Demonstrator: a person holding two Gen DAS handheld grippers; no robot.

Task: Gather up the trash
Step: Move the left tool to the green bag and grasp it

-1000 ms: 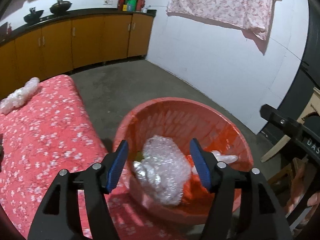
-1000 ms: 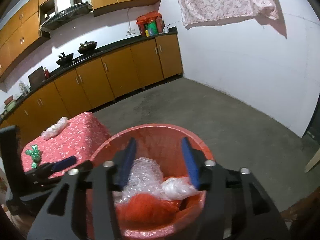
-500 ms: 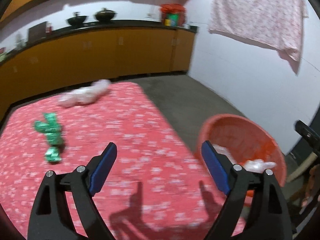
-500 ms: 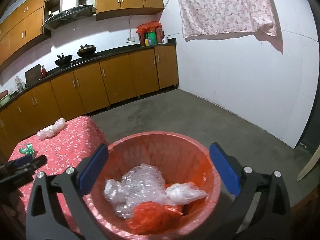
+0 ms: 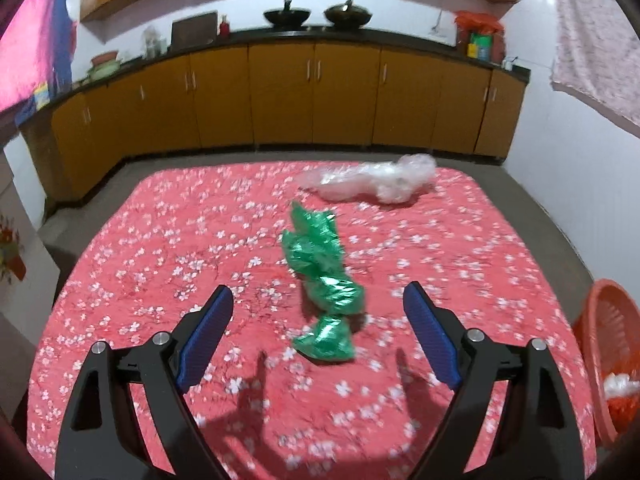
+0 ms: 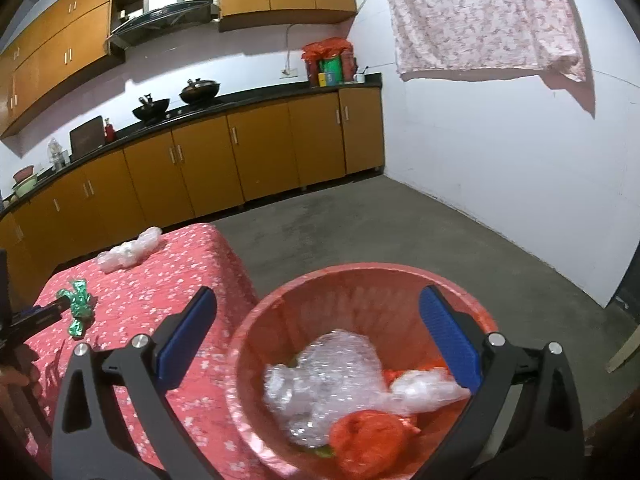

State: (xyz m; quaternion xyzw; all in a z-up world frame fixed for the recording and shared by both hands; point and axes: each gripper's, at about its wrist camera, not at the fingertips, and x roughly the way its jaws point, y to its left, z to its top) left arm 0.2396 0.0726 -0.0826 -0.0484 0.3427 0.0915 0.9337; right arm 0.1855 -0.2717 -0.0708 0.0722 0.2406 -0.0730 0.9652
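My left gripper (image 5: pixel 318 332) is open and empty above the red flowered table (image 5: pixel 160 248), just before a crumpled green plastic bag (image 5: pixel 320 276). A clear plastic bag (image 5: pixel 372 180) lies at the table's far right. My right gripper (image 6: pixel 316 340) is open and empty above the red bin (image 6: pixel 360 280), which holds bubble wrap (image 6: pixel 320 376), a clear bag (image 6: pixel 424 390) and an orange bag (image 6: pixel 368 436). In the right wrist view the green bag (image 6: pixel 78 304) and the clear bag (image 6: pixel 128 250) show on the table (image 6: pixel 180 280).
The bin (image 5: pixel 608 344) stands on the floor at the table's right edge. Orange kitchen cabinets (image 5: pixel 312 96) run along the far wall. A white wall with a hanging flowered cloth (image 6: pixel 480 16) is to the right. Grey floor (image 6: pixel 380 224) lies beyond the bin.
My left gripper has swung left from over the bin to over the table, facing the green bag, and opened wider. My right gripper opened wide over the bin.
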